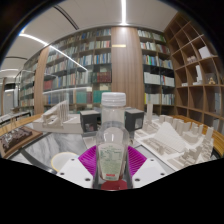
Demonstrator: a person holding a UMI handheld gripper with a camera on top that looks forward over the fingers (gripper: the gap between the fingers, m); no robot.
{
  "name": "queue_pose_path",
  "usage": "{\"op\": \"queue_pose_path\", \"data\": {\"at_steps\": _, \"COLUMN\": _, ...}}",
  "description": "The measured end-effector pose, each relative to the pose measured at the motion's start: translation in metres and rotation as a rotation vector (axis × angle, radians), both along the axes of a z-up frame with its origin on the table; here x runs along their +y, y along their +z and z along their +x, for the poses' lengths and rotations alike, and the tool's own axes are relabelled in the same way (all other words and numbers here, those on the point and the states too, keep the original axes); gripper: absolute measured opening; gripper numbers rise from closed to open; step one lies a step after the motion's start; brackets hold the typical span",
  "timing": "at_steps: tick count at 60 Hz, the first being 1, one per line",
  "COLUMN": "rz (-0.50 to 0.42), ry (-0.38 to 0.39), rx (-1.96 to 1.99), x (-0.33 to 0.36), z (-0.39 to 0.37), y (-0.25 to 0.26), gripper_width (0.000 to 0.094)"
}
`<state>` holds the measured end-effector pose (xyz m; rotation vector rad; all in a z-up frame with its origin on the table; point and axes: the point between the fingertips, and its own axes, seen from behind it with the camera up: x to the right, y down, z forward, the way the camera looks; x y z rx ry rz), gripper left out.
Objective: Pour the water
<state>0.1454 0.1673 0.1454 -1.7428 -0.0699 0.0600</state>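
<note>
Right now your tool (112,168) is clenched on a clear plastic bottle (113,140), both magenta pads (91,158) pressing its lower body from either side. You hold the bottle upright, its white cap (114,99) on, rising straight ahead of the fingers. Beyond it, a surface (60,128) carries white architectural models (178,133), with tall bookshelves (85,62) behind.
</note>
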Motion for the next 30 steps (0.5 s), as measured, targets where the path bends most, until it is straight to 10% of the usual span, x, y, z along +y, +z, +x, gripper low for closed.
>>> {"op": "queue_pose_path", "data": {"at_steps": 23, "rz": -0.090, "ry": -0.014, "rx": -0.032, "x": 0.000, "z": 0.013, "y": -0.072, "gripper_width": 0.0388}}
{"op": "queue_pose_path", "data": {"at_steps": 30, "rz": -0.085, "ry": -0.036, "rx": -0.022, "x": 0.000, "z": 0.015, "y": -0.073, "gripper_width": 0.0525}}
